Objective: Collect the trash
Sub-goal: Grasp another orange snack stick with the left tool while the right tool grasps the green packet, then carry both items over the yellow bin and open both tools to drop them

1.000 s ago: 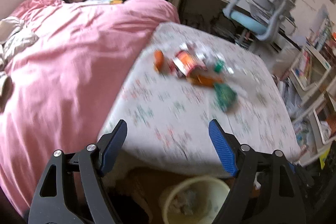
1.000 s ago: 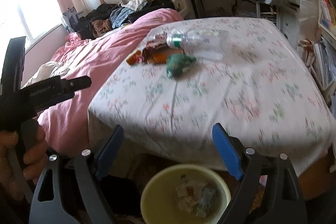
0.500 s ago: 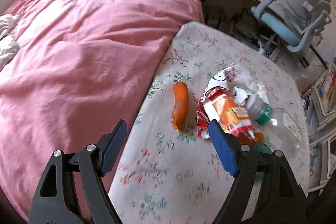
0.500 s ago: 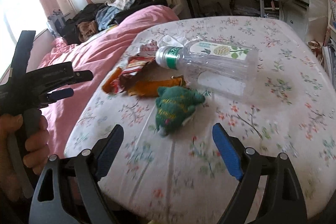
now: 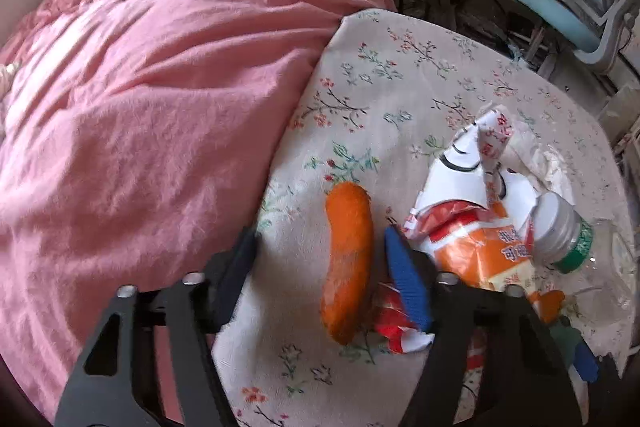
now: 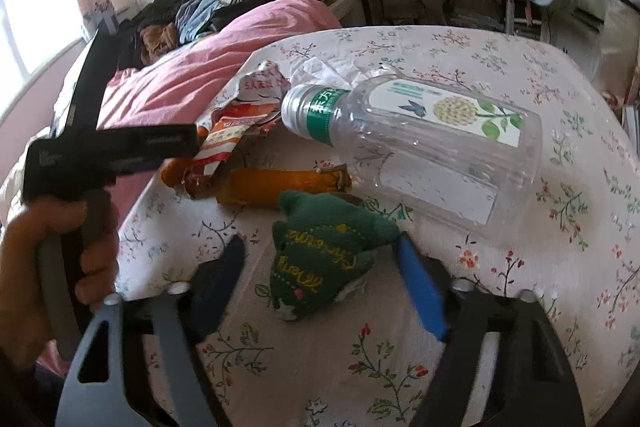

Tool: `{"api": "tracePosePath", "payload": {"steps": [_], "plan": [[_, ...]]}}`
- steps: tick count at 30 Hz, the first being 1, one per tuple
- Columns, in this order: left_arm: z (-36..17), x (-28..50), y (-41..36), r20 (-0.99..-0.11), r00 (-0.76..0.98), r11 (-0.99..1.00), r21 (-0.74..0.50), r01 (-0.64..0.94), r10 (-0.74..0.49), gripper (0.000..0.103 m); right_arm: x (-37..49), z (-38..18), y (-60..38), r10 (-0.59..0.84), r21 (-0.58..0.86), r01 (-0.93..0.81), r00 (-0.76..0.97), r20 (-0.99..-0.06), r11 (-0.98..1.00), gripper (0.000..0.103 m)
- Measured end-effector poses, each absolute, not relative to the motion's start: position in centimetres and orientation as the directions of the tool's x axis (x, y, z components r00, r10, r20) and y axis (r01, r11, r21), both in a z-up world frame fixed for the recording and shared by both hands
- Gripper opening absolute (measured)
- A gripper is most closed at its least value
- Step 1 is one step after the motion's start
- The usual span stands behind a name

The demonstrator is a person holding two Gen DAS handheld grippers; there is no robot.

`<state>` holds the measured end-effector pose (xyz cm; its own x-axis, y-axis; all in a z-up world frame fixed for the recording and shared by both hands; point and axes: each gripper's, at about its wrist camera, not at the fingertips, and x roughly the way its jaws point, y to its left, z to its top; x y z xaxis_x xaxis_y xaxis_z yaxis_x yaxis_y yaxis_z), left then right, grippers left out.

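- Left wrist view: my left gripper (image 5: 320, 263) has come down over the floral-sheeted bed (image 5: 400, 99), where a second ago it hung back above the bin at the bed's foot. Its jaws have just been closing, and the orange plush piece (image 5: 349, 259) lies between them.
- The right-hand pad sits just beside the plush; the left-hand pad is clear of it, so this gripper is released, not yet grasping.
- The plush lies near the sheet's edge that meets the pink duvet (image 5: 140, 115), touching a torn orange-and-white snack wrapper (image 5: 472, 227).
- Right wrist view: my right gripper (image 6: 320, 275) has likewise closed in on the pile. Its jaws have just been narrowing around the green embroidered pouch (image 6: 324, 251), with a gap showing on the left-hand side, so it too is released.
- The clear plastic bottle (image 6: 420, 143) lies on its side just beyond the pouch, capped, beside an orange wrapper (image 6: 280, 185).
- My judgement: both pickups are a squeeze away. Nothing here is collected yet, and the bin is out of view, so each catch must be carried back to it.
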<state>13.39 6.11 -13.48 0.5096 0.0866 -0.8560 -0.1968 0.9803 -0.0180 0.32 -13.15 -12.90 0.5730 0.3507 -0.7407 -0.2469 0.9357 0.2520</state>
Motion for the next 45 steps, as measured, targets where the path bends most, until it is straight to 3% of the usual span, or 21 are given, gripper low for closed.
{"api": "tracePosePath", "payload": {"steps": [3,5,8,19,27,34,39,45], "plan": [[-13.3,13.4,6.7,-0.853,0.514,0.978,-0.022,-0.207,0.090,0.039,0.4,-12.9,-13.1,0.368,0.254,-0.273,0.562,-0.741,0.928,0.041],[-13.0,13.1,7.7,-0.855,0.514,0.973,-0.054,-0.225,0.072,0.022,0.4,-12.9,-13.1,0.379,0.259,-0.286,0.552,-0.743,0.923,0.040],[-12.5,12.2,9.5,-0.851,0.524,0.956,-0.167,-0.242,-0.016,0.016,-0.2,-12.5,-13.4,0.400,0.281,-0.291,0.550,-0.733,0.914,0.039],[-11.8,8.3,11.8,-0.799,0.545,0.862,-0.443,-0.248,-0.254,0.015,-4.5,-10.9,-15.8,0.465,0.372,-0.280,0.542,-0.700,0.885,0.039],[-9.0,1.9,9.1,-0.747,0.595,0.875,-0.462,-0.145,-0.296,0.015,-9.7,-10.9,-16.1,0.494,0.376,-0.323,0.488,-0.719,0.868,0.039],[-10.3,-6.5,3.6,-0.757,0.547,0.896,-0.443,-0.028,-0.357,0.015,-15.3,-12.0,-16.4,0.480,0.347,-0.358,0.414,-0.774,0.867,0.040],[-12.7,-11.2,0.0,-0.795,0.471,0.908,-0.417,0.034,-0.382,0.015,-17.8,-13.0,-17.7,0.438,0.323,-0.326,0.393,-0.809,0.889,0.055],[-15.4,-14.4,-3.6,-0.858,0.320,0.916,-0.383,0.122,-0.402,0.016,-18.0,-11.3,-21.6,0.424,0.373,-0.206,0.523,-0.739,0.905,0.067]]}}
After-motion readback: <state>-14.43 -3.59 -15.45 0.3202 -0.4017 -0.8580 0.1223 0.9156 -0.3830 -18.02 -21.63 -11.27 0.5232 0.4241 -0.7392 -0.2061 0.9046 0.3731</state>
